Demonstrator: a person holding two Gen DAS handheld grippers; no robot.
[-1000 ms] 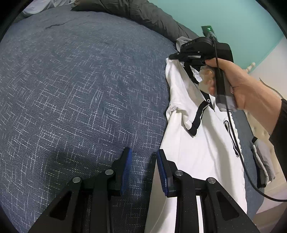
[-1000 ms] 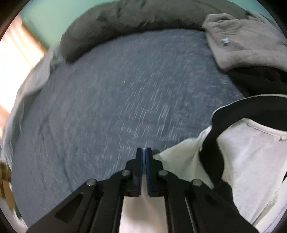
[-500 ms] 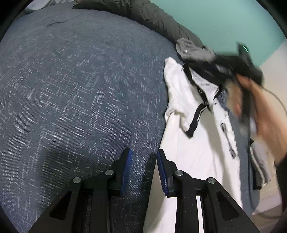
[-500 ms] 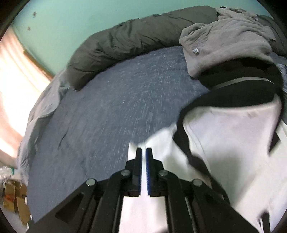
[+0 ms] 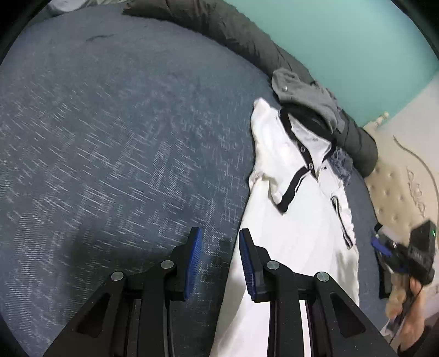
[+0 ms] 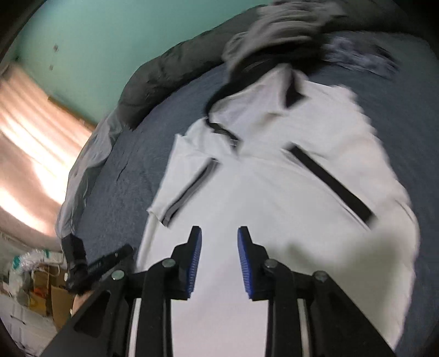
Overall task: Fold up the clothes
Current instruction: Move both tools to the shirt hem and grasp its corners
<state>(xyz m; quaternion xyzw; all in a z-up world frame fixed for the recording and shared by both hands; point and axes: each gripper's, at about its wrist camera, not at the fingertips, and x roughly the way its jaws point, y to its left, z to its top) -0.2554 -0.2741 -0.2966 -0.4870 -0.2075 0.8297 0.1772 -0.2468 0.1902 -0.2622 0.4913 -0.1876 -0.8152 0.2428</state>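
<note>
A white polo shirt [image 5: 296, 219] with black trim lies flat on the blue-grey bed [image 5: 109, 137], collar toward the far end. In the right wrist view the shirt [image 6: 274, 170] fills the middle, both short sleeves folded in over the body. My left gripper [image 5: 219, 252] is open and empty, low over the shirt's left edge near the hem. My right gripper [image 6: 219, 252] is open and empty, above the shirt's lower body. The right gripper also shows in the left wrist view [image 5: 381, 250], held off the bed's right side.
A grey garment [image 5: 304, 93] and a black one [image 5: 310, 118] lie piled by the shirt's collar. A dark rolled duvet [image 5: 219, 24] runs along the far edge under a teal wall. A padded headboard [image 5: 403, 186] stands at right. Boxes [image 6: 41, 288] sit on the floor.
My right gripper let go of the shirt's shoulder, opened, and pulled back from the collar end to the hem side. The left gripper stayed put.
</note>
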